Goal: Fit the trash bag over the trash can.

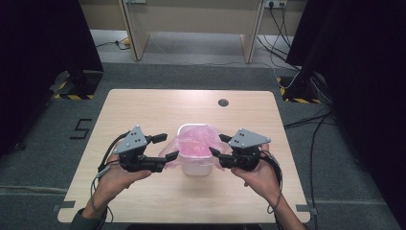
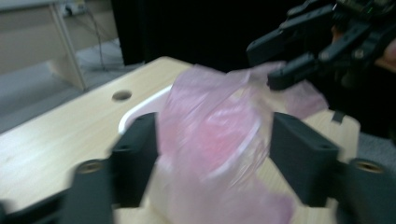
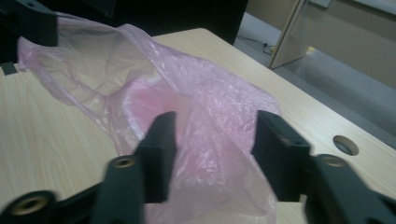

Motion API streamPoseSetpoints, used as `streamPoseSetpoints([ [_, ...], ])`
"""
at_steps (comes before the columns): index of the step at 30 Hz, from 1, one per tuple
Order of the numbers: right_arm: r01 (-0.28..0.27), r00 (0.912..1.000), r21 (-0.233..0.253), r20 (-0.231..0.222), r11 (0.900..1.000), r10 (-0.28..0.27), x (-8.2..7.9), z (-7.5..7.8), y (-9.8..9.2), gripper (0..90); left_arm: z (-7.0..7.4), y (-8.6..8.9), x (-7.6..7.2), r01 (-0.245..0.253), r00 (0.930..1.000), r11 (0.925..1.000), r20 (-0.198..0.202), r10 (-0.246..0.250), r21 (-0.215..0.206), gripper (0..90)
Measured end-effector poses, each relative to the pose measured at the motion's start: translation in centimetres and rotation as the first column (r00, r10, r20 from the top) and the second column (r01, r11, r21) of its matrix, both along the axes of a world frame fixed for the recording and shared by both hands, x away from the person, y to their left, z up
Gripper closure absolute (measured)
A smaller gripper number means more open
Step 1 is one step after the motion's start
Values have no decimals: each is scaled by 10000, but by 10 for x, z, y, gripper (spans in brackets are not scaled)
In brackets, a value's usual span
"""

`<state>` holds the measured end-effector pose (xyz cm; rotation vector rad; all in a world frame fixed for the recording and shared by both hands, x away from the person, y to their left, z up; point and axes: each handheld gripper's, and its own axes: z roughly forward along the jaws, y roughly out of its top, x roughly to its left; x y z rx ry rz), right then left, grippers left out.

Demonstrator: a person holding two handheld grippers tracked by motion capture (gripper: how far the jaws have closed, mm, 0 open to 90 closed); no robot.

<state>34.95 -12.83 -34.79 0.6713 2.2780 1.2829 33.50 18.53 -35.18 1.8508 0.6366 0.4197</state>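
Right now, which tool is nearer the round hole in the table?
Right. The right tool sits almost straight below the hole; the left tool is farther left, across the bin.

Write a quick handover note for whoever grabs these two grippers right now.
Left gripper: open, jaws either side of the thin pink plastic bag at its left edge.
Right gripper: open, jaws astride the bag's right edge.
The bag sits in the small white plastic bin mid-table, its rim loose and bunched above the bin.
Done: bag placed inside.
Left: probably grip both edges and pull them over the bin's rim.
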Motion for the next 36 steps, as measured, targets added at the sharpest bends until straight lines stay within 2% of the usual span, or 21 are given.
streamPoseSetpoints([
  [2,49,10000,-82,-2,10000,-49,7,-3,-1,615,-6,2,5,-97,9998,9990,156,90,436,567],
  [3,49,10000,-82,-2,10000,-49,7,-3,-1,615,-6,2,5,-97,9998,9990,156,90,436,613],
  [4,146,9999,-148,45,9998,-145,12,-4,-3,669,-8,3,9,-219,9998,9992,46,217,345,657],
  [5,146,9999,-148,45,9998,-145,12,-4,-3,669,-10,4,13,-206,9998,9994,-15,206,275,657],
  [6,211,9998,-193,11,9996,-211,17,-6,-5,710,-14,5,21,-388,9992,9985,2,389,395,723],
  [7,211,9998,-193,11,9996,-211,17,-6,-5,710,-14,5,21,-388,9992,9985,2,389,395,758],
  [8,242,9997,-190,30,9995,-242,20,-7,-5,734,-16,5,26,-441,9990,9980,-33,443,452,758],
  [11,400,9992,-190,43,9990,-399,37,-10,-6,797,-25,2,41,-510,9986,9977,-124,515,444,850],
  [15,501,9986,-24,-168,9987,-502,52,-14,-4,821,-29,0,45,-373,9991,9990,-212,378,266,839],
  [18,509,9986,-19,-150,9987,-510,55,-14,-3,823,-27,0,41,-143,9987,9997,-485,134,-188,703],
  [21,531,9985,-17,-128,9986,-531,55,-13,-4,824,-24,-2,38,127,9982,9998,-586,-138,-183,640],
  [22,534,9985,11,-95,9986,-534,55,-12,-4,824,-24,-4,36,205,9979,9998,-615,-203,27,633],
  [23,543,9985,47,-64,9985,-543,54,-11,-4,824,-24,-5,36,204,9979,9997,-622,-196,134,639],
  [27,532,9986,92,14,9985,-532,54,-8,-5,824,-26,-5,39,79,9980,9988,-624,-49,473,833],
  [28,558,9984,95,37,9984,-559,55,-7,-5,824,-27,-4,43,-338,9969,9990,-703,357,289,856],
  [29,574,9983,105,48,9983,-575,57,-8,-5,824,-27,-4,43,-338,9969,9990,-703,357,289,867],
  [30,602,9982,96,-25,9981,-602,59,-9,-4,824,-30,-2,49,-727,9947,9971,-718,741,221,878],
  [32,598,9981,-175,-110,9981,-600,66,-13,-1,826,-34,-1,57,-1014,9914,9948,-819,1017,82,885],
  [33,643,9978,-330,-129,9974,-647,70,-17,1,826,-34,-1,57,-1014,9914,9948,-819,1017,82,886],
  [34,710,9972,-369,-206,9968,-718,73,-20,3,827,-40,0,65,-1144,9882,9934,-1043,1126,-118,886],
  [36,840,9955,-258,-417,9961,-851,81,-25,4,827,-45,0,71,-1182,9860,9929,-1202,1155,-155,887],
])
